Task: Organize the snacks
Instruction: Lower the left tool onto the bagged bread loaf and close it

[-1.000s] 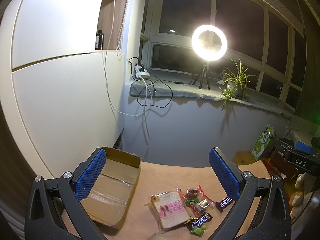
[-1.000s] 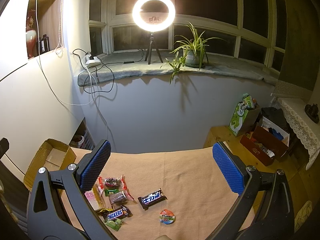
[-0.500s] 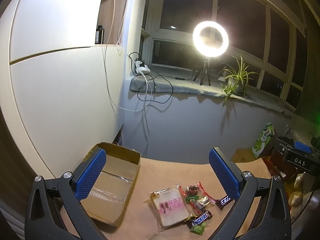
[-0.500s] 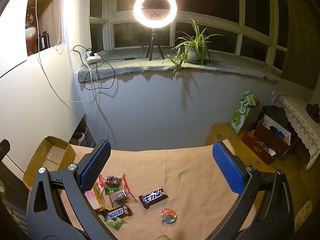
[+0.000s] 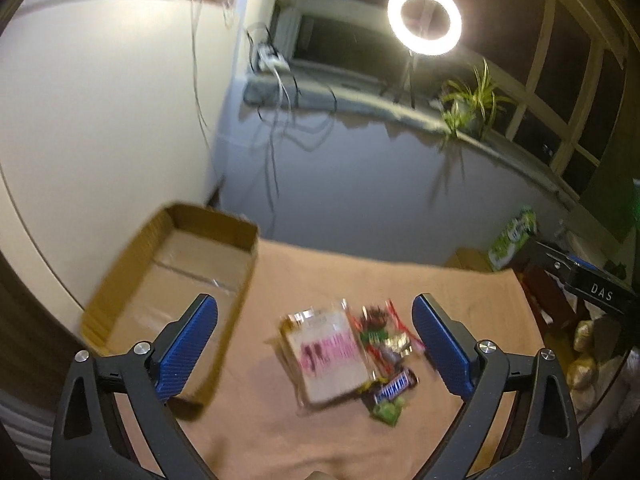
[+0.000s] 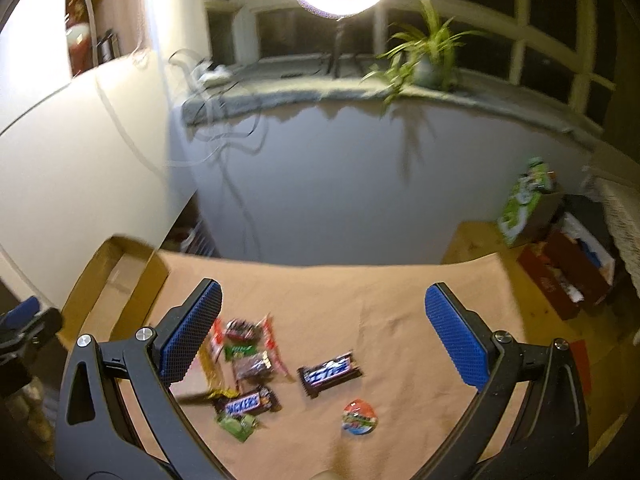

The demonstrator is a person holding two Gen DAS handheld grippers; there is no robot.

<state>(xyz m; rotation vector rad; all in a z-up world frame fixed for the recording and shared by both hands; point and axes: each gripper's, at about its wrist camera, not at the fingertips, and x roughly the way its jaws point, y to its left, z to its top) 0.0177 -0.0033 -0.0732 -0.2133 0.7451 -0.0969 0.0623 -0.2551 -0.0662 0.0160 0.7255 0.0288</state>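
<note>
Left wrist view: Your left gripper (image 5: 315,342) hangs above the desk (image 5: 460,292) with its blue-padded fingers (image 5: 188,346) spread wide and nothing between them. The cardboard box (image 5: 120,280) sits on the left end of the desk, its top open; your left finger overlaps its near right wall in this view. The snack pile lies between the fingers, closer to the right one. It contains a flat clear packet with pink print (image 5: 328,356), a cluster of red and green wrappers (image 5: 380,332) touching its right edge, a Snickers bar (image 5: 394,388) at its lower right corner, and a green wrapper (image 5: 386,412) just below that bar. The whole view is blurred, so finer print is unreadable.

Right wrist view: Your right gripper (image 6: 325,334) is likewise released, fingers (image 6: 458,346) far apart and empty. The snack pile lies just beside the left finger, which hides part of it. A dark bar with a blue label (image 6: 330,372) lies apart from the pile, to its right. A small round red and blue packet (image 6: 359,418) sits nearer to you, below that bar. The cardboard box (image 6: 100,276) appears at the far left edge of the desk (image 6: 380,296), well apart from the loose items.
</note>
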